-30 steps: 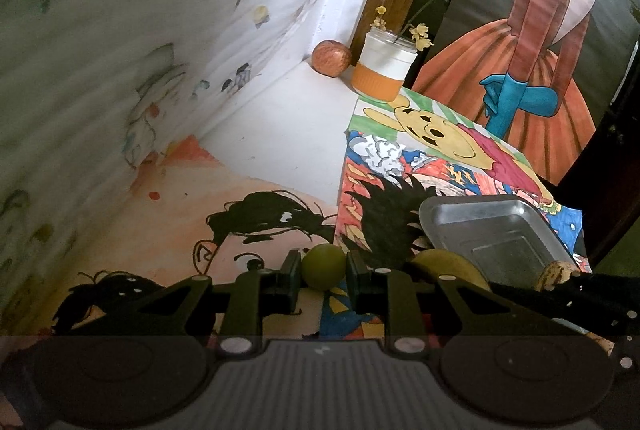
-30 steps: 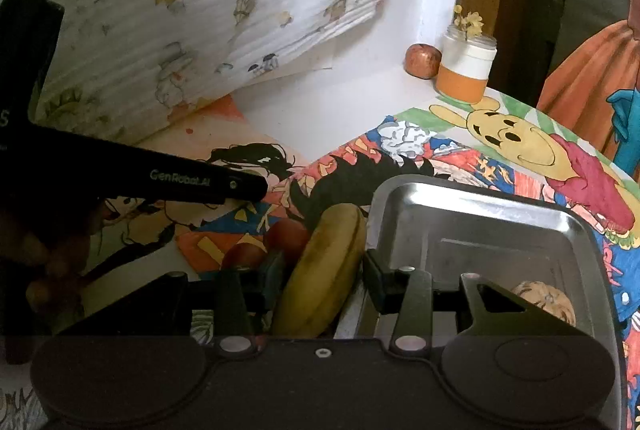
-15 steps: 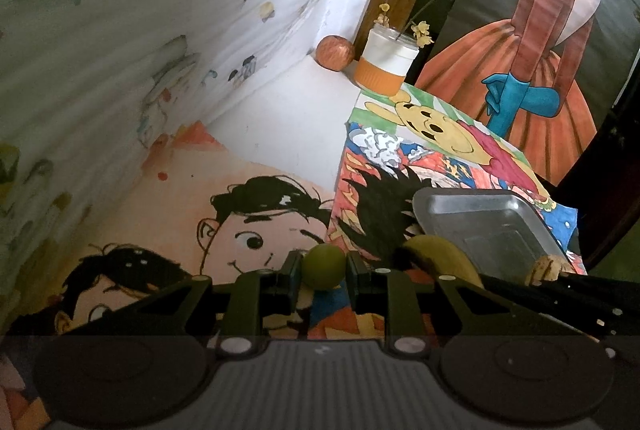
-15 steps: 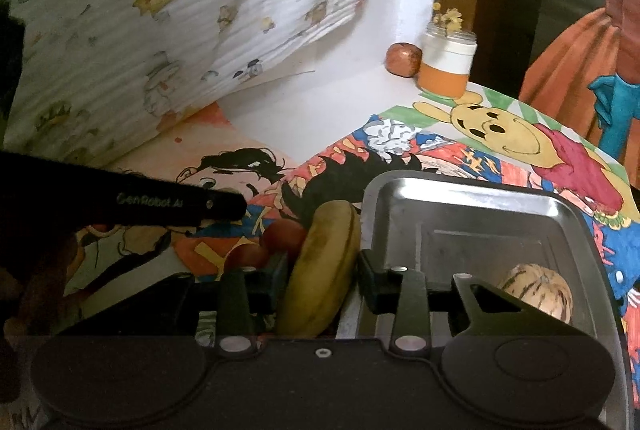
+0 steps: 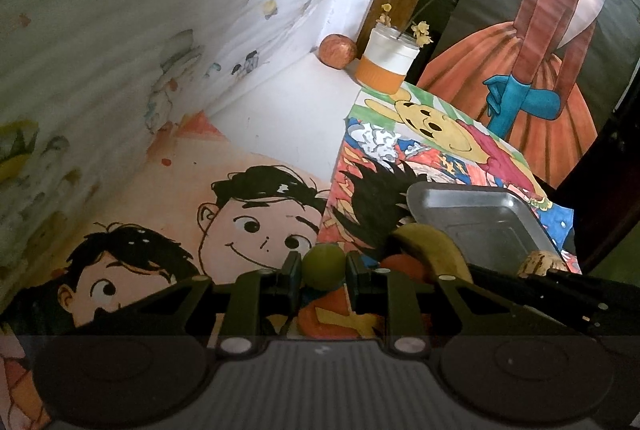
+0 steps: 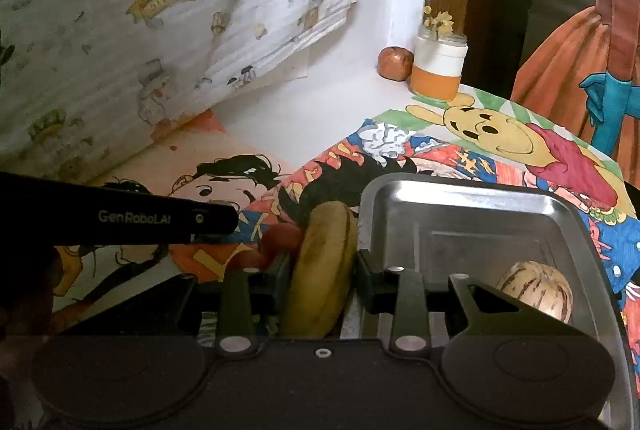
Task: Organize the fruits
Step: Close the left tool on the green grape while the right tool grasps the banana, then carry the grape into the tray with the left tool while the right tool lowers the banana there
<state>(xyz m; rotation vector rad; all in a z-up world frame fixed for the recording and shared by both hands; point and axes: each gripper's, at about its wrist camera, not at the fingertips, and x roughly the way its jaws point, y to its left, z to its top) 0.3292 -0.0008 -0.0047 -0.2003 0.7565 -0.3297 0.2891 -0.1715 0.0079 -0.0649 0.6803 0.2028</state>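
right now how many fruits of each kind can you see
green round fruit: 1
banana: 1
small red fruit: 2
striped pale fruit: 1
apple: 1
total: 6

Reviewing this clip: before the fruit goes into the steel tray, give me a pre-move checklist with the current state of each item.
1. Left gripper clamped on the green fruit: ok, pads press both sides.
2. Right gripper around the banana: its jaws have just been closing with the banana between them; firm contact: cannot tell.
3. Steel tray has free space: ok, only a striped fruit sits in its near corner.
4. Banana clear of the tray rim: not ok, it lies right against it.
5. Red fruits beside the banana out of the way: cannot tell.
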